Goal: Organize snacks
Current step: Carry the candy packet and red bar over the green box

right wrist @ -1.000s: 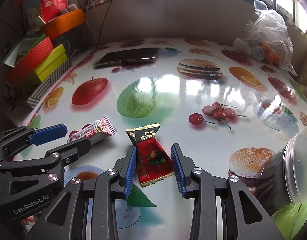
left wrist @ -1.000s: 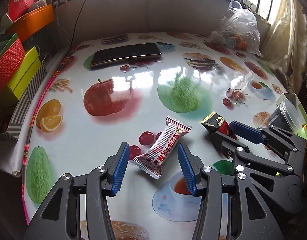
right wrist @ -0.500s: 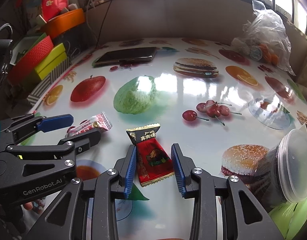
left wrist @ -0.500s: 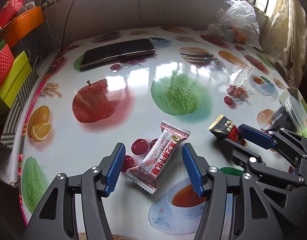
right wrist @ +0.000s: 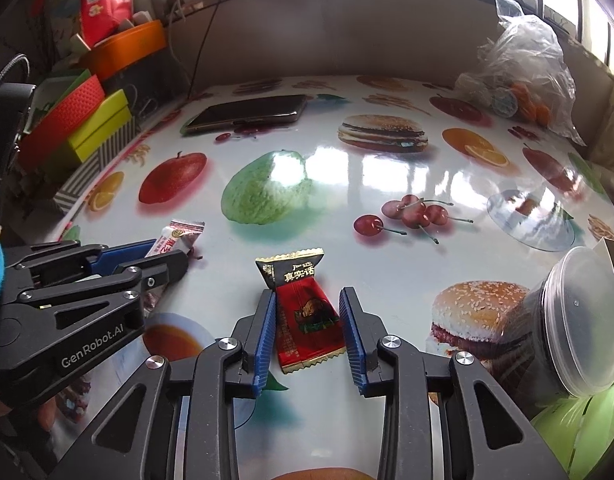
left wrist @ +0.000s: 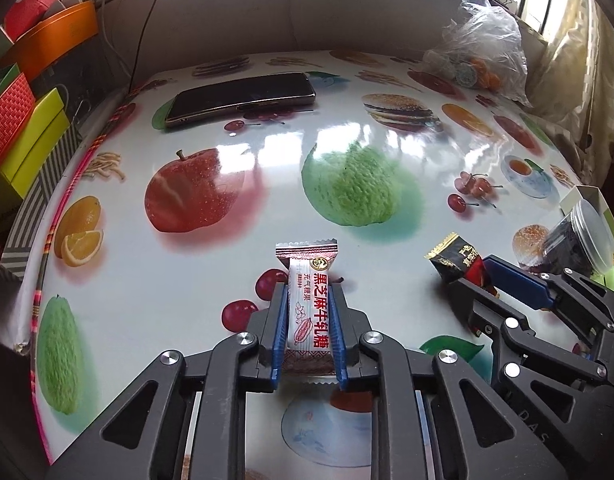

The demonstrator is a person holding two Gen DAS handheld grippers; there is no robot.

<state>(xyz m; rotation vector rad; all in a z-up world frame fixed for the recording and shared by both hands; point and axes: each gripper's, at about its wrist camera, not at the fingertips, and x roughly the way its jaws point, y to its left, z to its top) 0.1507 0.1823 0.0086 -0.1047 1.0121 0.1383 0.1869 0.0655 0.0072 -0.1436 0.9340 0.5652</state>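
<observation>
Since a second ago our left claw [left wrist: 307,332] has closed from wide open onto the white nougat candy [left wrist: 307,304], its blue pads pressing both long sides. Our right claw [right wrist: 309,336] stays partly open, straddling the red-and-black candy [right wrist: 303,308] flat on the surface [right wrist: 347,184]; the left pad seems to touch the wrapper. Right of it, a lidded plastic jar [right wrist: 579,320] lies tipped. Farther back we log a phone [left wrist: 243,98], then a clear plastic bag [left wrist: 483,56].
</observation>
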